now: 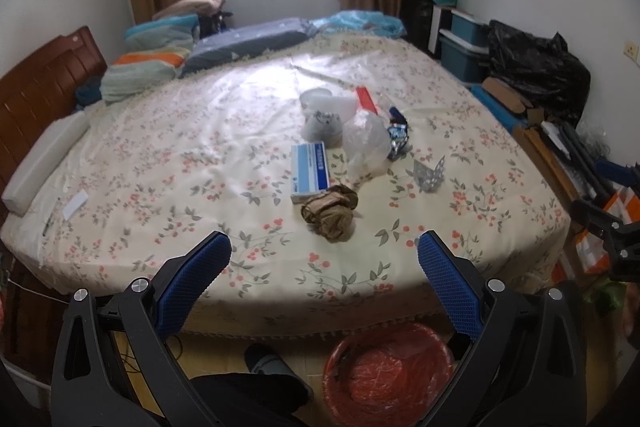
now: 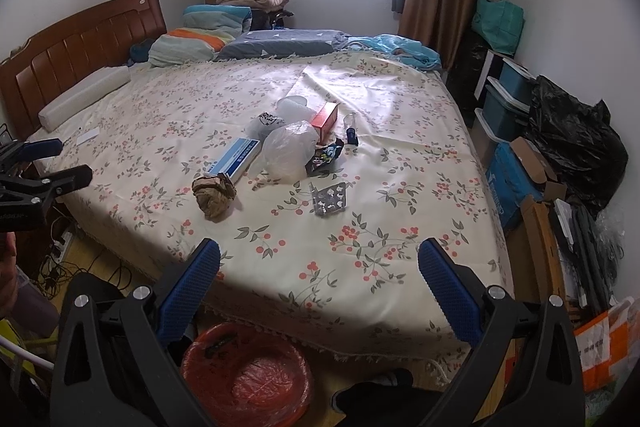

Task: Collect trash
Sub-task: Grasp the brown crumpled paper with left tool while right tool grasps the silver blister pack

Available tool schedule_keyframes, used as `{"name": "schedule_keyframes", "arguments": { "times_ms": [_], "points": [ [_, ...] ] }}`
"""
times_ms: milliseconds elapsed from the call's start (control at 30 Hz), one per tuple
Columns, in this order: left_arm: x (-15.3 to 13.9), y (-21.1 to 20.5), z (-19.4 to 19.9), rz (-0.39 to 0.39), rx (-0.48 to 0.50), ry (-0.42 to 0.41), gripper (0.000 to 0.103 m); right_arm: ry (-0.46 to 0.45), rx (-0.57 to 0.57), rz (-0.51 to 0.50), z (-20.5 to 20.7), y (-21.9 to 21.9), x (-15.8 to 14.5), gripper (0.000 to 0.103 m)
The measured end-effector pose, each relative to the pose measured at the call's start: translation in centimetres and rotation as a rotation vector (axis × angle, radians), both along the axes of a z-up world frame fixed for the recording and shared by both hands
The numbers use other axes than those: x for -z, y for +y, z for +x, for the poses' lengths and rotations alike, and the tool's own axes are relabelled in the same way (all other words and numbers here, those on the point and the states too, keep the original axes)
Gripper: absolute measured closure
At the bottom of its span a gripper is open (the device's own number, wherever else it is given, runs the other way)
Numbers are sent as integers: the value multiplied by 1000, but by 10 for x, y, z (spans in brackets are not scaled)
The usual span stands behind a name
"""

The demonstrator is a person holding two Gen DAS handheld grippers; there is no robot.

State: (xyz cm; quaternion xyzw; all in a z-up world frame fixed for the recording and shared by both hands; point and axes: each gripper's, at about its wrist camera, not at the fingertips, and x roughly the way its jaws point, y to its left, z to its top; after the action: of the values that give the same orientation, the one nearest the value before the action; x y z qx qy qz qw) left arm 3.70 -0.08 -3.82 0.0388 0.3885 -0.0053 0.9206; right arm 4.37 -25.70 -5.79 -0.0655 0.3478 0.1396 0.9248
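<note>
Trash lies on the floral bedspread [image 1: 160, 163] [image 2: 400, 187]: a crumpled brown paper ball [image 1: 330, 213] [image 2: 214, 195], a blue-white box [image 1: 310, 171] [image 2: 236, 161], a clear plastic bag [image 1: 366, 143] [image 2: 290, 149], a silver blister pack [image 1: 430, 173] [image 2: 330, 199], a snack wrapper [image 1: 398, 137] [image 2: 326, 155], a red box [image 1: 366, 99] [image 2: 325, 117], a small bottle [image 2: 351, 129] and plastic tubs [image 1: 320, 99] [image 2: 294, 105]. A red-lined bin [image 1: 386, 373] [image 2: 246, 373] stands on the floor at the bed's foot. My left gripper [image 1: 324, 251] and right gripper [image 2: 320, 257] are open and empty over the bed's near edge.
Pillows [image 1: 152, 59] [image 2: 188, 47] and folded bedding lie by the wooden headboard [image 1: 36, 99] [image 2: 80, 39]. Boxes, bins and a black bag [image 1: 536, 67] [image 2: 572, 143] crowd the floor on the right. Cables [image 2: 60, 267] lie on the floor to the left.
</note>
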Motion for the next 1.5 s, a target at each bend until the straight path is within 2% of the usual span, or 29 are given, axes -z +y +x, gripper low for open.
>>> {"name": "schedule_keyframes", "arguments": {
  "times_ms": [233, 333, 433, 567, 733, 1267, 1367, 1400, 1433, 1467, 1500],
  "points": [
    [64, 4, 57, -26, -30, 43, 6, 38, 38, -30, 69, 7, 65, 5],
    [102, 5, 88, -31, -48, 68, 6, 35, 51, -41, 95, 12, 90, 5],
    [134, 7, 113, -44, -64, 96, 6, 37, 46, -64, 116, 21, 109, 5],
    [160, 4, 137, -41, -68, 108, 6, 57, 42, -59, 136, 27, 125, 5],
    [177, -4, 159, -1, -54, 106, 6, 77, 38, -63, 155, 34, 141, 5],
    [204, -5, 188, -60, -16, 129, 6, 106, 67, -62, 212, 54, 179, 6],
    [206, -8, 191, -63, -2, 130, 8, 127, 57, -59, 218, 54, 184, 21],
    [206, -7, 192, -89, 16, 128, 8, 135, 58, -61, 220, 54, 186, 30],
    [206, -7, 192, -112, 25, 126, 15, 142, 55, -61, 221, 55, 187, 38],
    [206, -7, 193, -136, 38, 128, 28, 152, 47, -52, 223, 54, 190, 43],
    [207, -8, 194, -140, 44, 131, 34, 155, 46, -44, 224, 54, 191, 48]
  ]
}}
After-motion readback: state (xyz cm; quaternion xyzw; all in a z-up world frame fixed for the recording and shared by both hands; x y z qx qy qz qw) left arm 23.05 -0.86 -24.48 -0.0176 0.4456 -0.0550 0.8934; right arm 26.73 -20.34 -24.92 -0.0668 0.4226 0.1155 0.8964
